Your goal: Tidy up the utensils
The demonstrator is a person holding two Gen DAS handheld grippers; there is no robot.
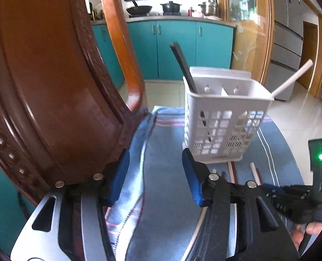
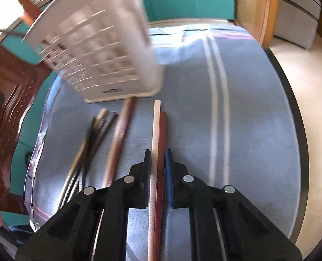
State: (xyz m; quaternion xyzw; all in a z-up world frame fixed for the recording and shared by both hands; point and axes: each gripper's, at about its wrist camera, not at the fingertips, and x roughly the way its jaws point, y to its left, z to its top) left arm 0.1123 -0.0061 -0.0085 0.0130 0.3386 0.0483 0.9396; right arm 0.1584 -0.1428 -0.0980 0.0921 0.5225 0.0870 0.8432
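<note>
A white slotted utensil holder stands on the blue cloth-covered table. It holds black chopsticks on its left and a white chopstick leaning out to the right. My left gripper is open and empty, near the holder's base. My right gripper is shut on a white chopstick and a dark red chopstick lying side by side. The holder is just ahead of their tips. Loose dark chopsticks and a reddish one lie to the left.
A brown wooden chair stands close against the left gripper; it also shows in the right wrist view. The right gripper shows at the lower right of the left wrist view. The table's dark edge curves on the right.
</note>
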